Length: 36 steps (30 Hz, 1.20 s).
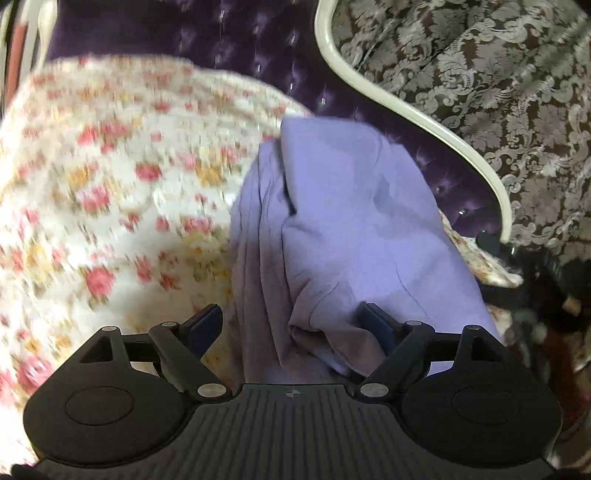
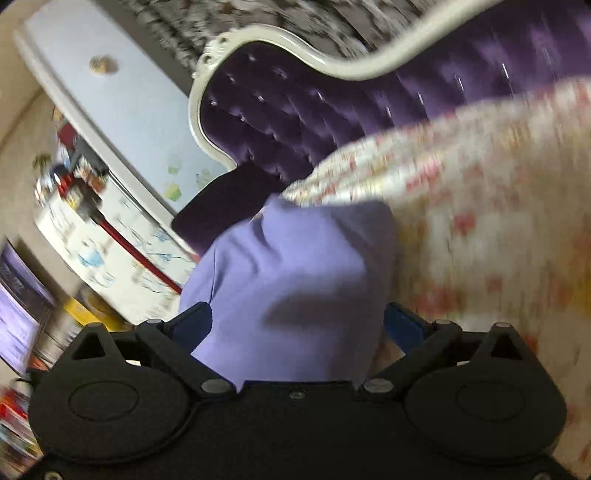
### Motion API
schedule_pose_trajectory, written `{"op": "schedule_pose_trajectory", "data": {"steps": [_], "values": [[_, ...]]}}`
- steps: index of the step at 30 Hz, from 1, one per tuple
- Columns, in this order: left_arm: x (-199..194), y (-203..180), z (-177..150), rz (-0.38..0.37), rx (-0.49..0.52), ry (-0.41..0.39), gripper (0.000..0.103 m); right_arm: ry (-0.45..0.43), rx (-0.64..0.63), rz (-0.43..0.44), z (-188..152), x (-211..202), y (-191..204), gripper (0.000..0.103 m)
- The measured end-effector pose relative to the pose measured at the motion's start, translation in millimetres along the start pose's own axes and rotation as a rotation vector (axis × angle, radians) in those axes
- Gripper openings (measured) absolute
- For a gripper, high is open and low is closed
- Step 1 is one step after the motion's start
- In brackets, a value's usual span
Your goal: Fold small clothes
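While both wrist views are smeared by blur, the main things can still be read. The left gripper (image 1: 291, 321) has its jaws spread wide, and a lilac cloth (image 1: 343, 229) lies bunched between and ahead of its fingers; the cloth drapes against the right-hand finger (image 1: 376, 325), but the pads do not pinch it. To the left of that gripper a floral sheet (image 1: 110, 192) covers the bed, and beyond the cloth rises a purple headboard (image 1: 207, 33) with a cream frame (image 1: 417, 110). A patterned curtain (image 1: 498, 74) hangs further to the right.

The right gripper (image 2: 299, 325) also stands released, jaws far apart, with the same cloth (image 2: 295, 266) heaped between its blue fingers (image 2: 402, 325) and running forward from them. Nothing is clamped. The sheet (image 2: 480, 206) spreads to its right, the headboard (image 2: 295, 122) sits ahead, and a pale cabinet (image 2: 122, 99) stands off to its left.
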State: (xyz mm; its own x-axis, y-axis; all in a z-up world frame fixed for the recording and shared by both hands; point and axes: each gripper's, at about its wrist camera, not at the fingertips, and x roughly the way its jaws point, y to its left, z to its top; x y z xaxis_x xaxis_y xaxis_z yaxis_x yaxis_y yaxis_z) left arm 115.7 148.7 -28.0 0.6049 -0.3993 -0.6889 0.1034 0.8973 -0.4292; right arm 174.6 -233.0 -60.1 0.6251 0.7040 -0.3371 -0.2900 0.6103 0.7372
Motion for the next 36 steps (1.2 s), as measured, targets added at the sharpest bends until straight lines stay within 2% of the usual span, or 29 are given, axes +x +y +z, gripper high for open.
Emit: {"op": "schedule_pose_trajectory", "data": {"steps": [3,6,8,9,10,12,14,16,19,22,26,28,29,31,34,36], "values": [[11.0,14.0,-0.2,-0.071,-0.091,0.068,0.086,0.032,0.045,0.055,-13.7,7.9,-9.5,0.101],[16.0,19.4,-2.0,-0.111,-0.111,0.082,0.089,0.032,-0.03,0.054,-18.1,11.4,3.4,0.1],[16.2,18.2,-2.5,-0.136,-0.104,0.091,0.09,0.026,-0.035,0.046,-16.6,10.5,7.9,0.081],[17.5,17.1,-2.9,-0.169,-0.115,0.107,0.089,0.017,-0.039,0.048,-16.2,6.7,7.9,0.068],[19.1,14.3,-4.2,-0.208,-0.126,0.119,0.089,0.014,-0.026,0.061,-14.1,3.2,6.4,0.063],[27.8,0.2,-9.4,-0.27,-0.131,0.146,0.09,0.009,0.005,0.079,-11.2,-4.1,1.7,0.061],[34.5,-21.6,-13.5,-0.227,-0.051,0.135,0.096,0.013,-0.002,0.077,-11.2,-11.1,1.8,0.061],[37.6,-32.8,-14.9,-0.228,-0.037,0.132,0.097,0.015,-0.001,0.068,-12.6,-17.6,-2.5,0.06],[43.5,-47.1,-18.3,-0.273,-0.049,0.151,0.096,0.003,0.015,0.051,-11.3,-36.2,-12.8,0.06],[48.3,-68.2,-23.7,-0.302,-0.007,0.174,0.097,-0.012,0.01,0.025,-9.0,-55.1,-17.9,0.06],[53.1,-89.3,-31.7,-0.381,0.01,0.204,0.095,-0.049,-0.012,-0.012,-6.1,-73.7,-22.3,0.061],[53.8,-90.9,-37.1,-0.342,0.039,0.189,0.091,-0.058,0.0,-0.049,-6.6,-73.3,-30.1,0.066],[52.5,-88.5,-40.2,-0.302,0.055,0.171,0.089,-0.054,-0.022,-0.11,-9.1,-69.2,-30.7,0.068],[46.2,-82.1,-43.6,-0.222,0.085,0.099,0.089,-0.069,-0.122,-0.208,-16.0,-64.4,-24.5,0.076],[34.9,-73.2,-45.7,-0.176,0.082,0.058,0.089,-0.115,-0.215,-0.247,-20.3,-67.0,-7.0,0.076],[25.2,-72.9,-46.9,-0.138,0.105,0.031,0.09,-0.175,-0.338,-0.309,-25.3,-72.1,15.0,0.076]]}}
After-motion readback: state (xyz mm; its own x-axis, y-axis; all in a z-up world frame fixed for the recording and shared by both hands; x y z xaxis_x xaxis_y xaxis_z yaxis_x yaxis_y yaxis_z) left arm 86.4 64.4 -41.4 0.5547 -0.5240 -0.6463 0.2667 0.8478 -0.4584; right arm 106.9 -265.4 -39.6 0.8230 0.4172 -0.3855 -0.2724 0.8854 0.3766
